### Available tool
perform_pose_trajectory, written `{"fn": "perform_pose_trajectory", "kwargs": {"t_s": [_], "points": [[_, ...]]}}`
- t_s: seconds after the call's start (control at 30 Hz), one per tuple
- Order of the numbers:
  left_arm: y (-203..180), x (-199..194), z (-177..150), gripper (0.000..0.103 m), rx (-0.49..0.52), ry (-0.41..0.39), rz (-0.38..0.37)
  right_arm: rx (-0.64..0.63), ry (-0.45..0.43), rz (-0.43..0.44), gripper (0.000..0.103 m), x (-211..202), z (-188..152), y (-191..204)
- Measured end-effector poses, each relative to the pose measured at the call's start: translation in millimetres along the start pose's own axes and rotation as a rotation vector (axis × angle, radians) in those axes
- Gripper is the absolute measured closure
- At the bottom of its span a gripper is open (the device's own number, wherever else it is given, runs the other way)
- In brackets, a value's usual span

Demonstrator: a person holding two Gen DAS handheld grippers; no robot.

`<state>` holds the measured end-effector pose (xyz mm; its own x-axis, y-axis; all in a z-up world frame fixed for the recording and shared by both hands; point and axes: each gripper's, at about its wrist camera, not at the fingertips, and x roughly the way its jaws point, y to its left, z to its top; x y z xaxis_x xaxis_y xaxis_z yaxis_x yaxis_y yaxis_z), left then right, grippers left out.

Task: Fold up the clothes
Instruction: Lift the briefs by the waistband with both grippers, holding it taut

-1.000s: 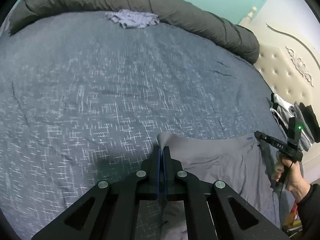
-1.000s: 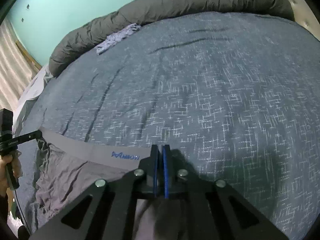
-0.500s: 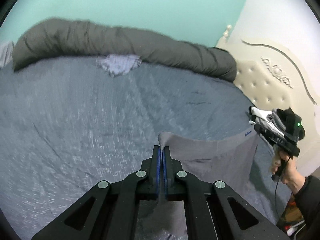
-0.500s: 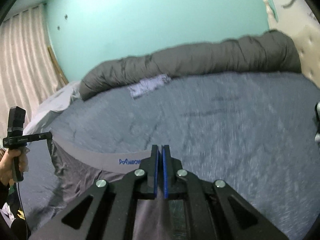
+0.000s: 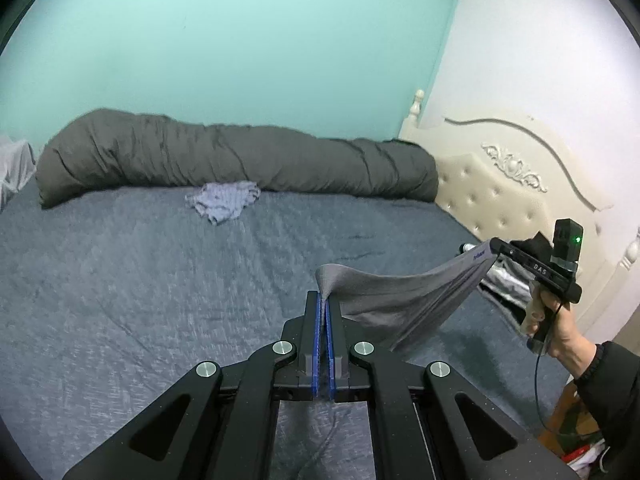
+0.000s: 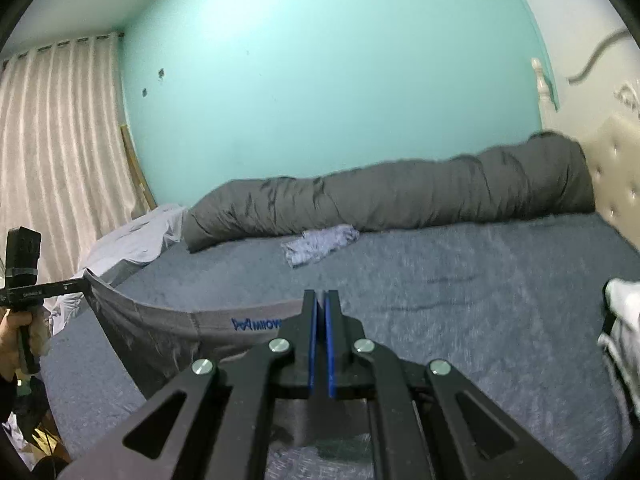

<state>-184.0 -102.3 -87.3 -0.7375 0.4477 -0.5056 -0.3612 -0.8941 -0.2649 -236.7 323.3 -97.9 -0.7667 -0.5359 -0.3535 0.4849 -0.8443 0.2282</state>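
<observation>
A pair of grey shorts [image 5: 400,300] with blue lettering on the waistband [image 6: 192,316] hangs stretched in the air over the blue-grey bed [image 5: 160,280]. My left gripper [image 5: 323,296] is shut on one end of the waistband, and a tuft of cloth sticks up past its blue pads. My right gripper [image 6: 320,298] is shut on the other end, where the cloth runs in under its fingers. In each wrist view the other gripper shows at the side: the right gripper [image 5: 494,245] and the left gripper [image 6: 86,280], each in a person's hand. The legs of the shorts dangle below.
A rolled dark grey duvet [image 5: 240,160] lies along the far edge of the bed. A crumpled pale blue garment [image 5: 224,202] sits in front of it. A cream tufted headboard [image 5: 512,184] and a pile of clothes [image 5: 504,284] are at the right, a curtain [image 6: 52,140] at the left.
Both grippers have risen and tipped up from the bed, lifting the shorts off the cover. The waistband now hangs taut in the air between them.
</observation>
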Motion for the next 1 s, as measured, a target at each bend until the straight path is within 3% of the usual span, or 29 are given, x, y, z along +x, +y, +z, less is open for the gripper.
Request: {"fn": "perform_pose_trajectory", "kwargs": {"t_s": [0.2,0.5,0.77,1.0], "points": [[-20,-54,10,0.101,0.014,-0.051,-0.002,-0.025,-0.056,0.006,0.100,-44,27,26],[-44,-110,8,0.101,0.014,-0.061,-0.024,-0.030,-0.052,0.032,0.100,-83,45,49],[-43,-97,-27,0.101,0.002,0.028,-0.012,-0.023,0.050,0.047,0.100,-82,13,52],[-1,-31,-56,0.101,-0.094,0.107,0.029,0.018,0.155,0.017,0.100,-31,-29,39]]}}
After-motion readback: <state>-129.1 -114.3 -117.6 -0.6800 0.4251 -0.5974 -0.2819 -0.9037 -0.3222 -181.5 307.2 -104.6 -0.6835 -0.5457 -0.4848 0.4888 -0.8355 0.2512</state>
